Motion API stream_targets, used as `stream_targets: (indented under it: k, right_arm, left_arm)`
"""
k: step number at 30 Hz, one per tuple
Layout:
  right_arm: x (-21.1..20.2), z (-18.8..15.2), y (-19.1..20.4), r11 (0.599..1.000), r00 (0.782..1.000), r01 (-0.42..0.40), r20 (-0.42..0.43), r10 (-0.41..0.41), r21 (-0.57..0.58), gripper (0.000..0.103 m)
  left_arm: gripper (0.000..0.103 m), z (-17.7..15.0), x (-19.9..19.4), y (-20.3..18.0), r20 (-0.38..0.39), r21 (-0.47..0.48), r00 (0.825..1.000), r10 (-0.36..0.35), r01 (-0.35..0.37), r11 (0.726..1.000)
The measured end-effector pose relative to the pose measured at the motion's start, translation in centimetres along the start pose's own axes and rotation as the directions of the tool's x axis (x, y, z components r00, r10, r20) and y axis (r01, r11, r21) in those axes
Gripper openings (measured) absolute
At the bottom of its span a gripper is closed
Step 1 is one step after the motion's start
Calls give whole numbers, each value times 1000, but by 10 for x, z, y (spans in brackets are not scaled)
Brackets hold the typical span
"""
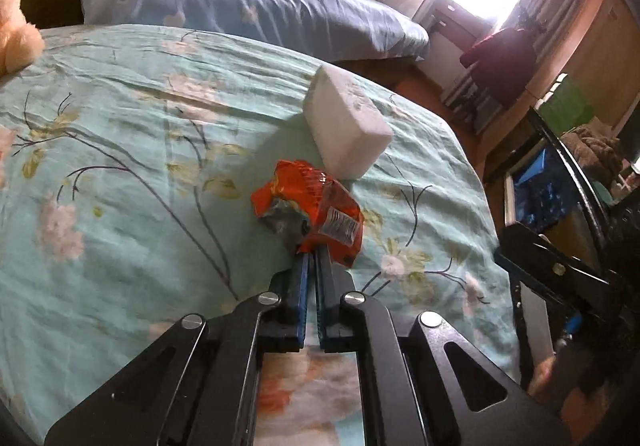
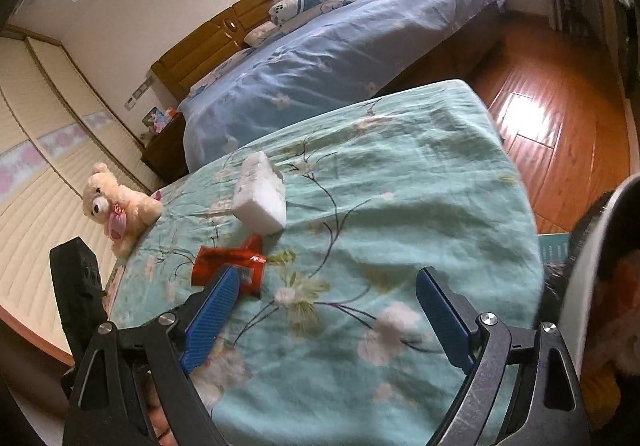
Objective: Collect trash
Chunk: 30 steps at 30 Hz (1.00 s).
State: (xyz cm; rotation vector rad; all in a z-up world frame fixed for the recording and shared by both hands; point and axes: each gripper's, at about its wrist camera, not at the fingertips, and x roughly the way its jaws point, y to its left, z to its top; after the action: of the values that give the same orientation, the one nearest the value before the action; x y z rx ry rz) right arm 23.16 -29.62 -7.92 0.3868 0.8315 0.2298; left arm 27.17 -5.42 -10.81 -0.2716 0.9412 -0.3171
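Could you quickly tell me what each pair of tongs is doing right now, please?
Left tongs: shut on the orange wrapper.
Right tongs: open, holding nothing, above the green bedspread.

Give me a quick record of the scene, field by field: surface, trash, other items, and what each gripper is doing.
surface: bed with green floral sheet
trash: orange wrapper, crumpled, on the sheet
other items: white block just beyond the wrapper; teddy bear at the bed's edge
left gripper: shut on the wrapper's near edge
right gripper: open, empty, over the sheet
task state: wrapper gripped, not yet lifted clear
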Motion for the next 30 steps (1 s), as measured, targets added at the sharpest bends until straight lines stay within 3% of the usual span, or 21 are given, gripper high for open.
stream_targets:
  k: [7,10,16,19,20,21,22,26,27,29,30]
  right_arm:
    - [40,4,26,997,999,-2,-38,0,-74,91]
    - [56,7,43,993,999,-20,-41,15,-117,90]
    - [87,23,75,978,1000,-1,-22,-4,-210,84]
    - [104,30,81,971,999,31,-27,-38,-235,74]
    - [108,31,80,971,998,41,-33,-50,-235,61]
    - [112,32,78,973,997,46,-45,-57,-227,41]
    - [112,31,75,975,997,45,-55,-58,-216,33]
    - [94,22,66,983,998,37,-37,-44,-180,30]
    - [85,18,64,985,999,28,-31,-34,-173,29]
    - [73,12,61,987,1000,15,-23,-19,-162,29]
    - [64,7,59,988,1000,12,-19,-15,-157,29]
  left_arm:
    - [2,0,-29,33,23,11,997,68,-68,998]
    - [2,-5,-35,55,24,-31,996,90,-89,996]
    - [1,-14,-35,73,40,-89,996,84,-80,993]
    - [1,-13,-33,67,42,-67,995,93,-90,994]
    - [1,-12,-33,65,43,-63,995,92,-89,994]
    - [1,-13,-33,66,44,-64,995,88,-86,994]
    - [1,-14,-35,68,45,-67,995,83,-80,995]
    - [2,-15,-40,64,59,-36,996,72,-70,997]
    - [8,-15,-41,61,66,-23,995,75,-74,997]
    - [35,-14,-42,54,74,-10,994,83,-82,997]
    - [61,-13,-43,52,81,-14,992,95,-95,995]
